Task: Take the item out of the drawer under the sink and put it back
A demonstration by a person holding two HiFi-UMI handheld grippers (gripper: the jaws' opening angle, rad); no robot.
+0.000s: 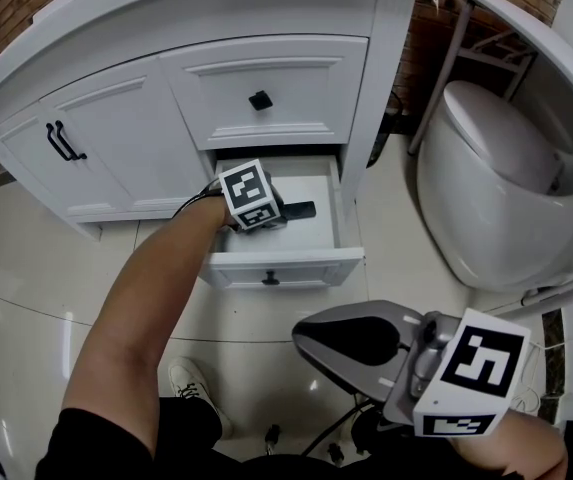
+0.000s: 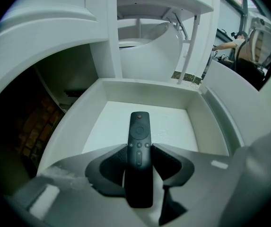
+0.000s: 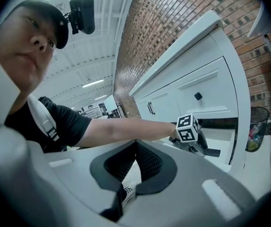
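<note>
**Head view.** The open drawer (image 1: 276,261) is the lowest one of the white vanity cabinet (image 1: 266,78). The left gripper (image 1: 284,211) reaches down into the drawer, its marker cube (image 1: 247,194) uppermost. One end of a black remote control (image 1: 301,209) projects from its jaws over the drawer's white floor. The right gripper (image 1: 316,340) hangs nearer the camera than the drawer front, well apart from it. A toilet (image 1: 496,168) stands to the drawer's right.

**Left gripper view.** The left gripper (image 2: 139,146) is closed on the remote control (image 2: 139,155). Both pads (image 2: 166,162) press its long sides, and its buttoned end points toward the drawer's far wall (image 2: 144,91). Whether it touches the drawer floor cannot be told.

**Right gripper view.** The right gripper (image 3: 136,143) has its jaws together with nothing between them. Beyond it, the person's arm (image 3: 126,126) extends to the left gripper (image 3: 206,150) at the drawer, below the cabinet (image 3: 196,79). The remote control (image 3: 214,152) shows at its tip.
</note>
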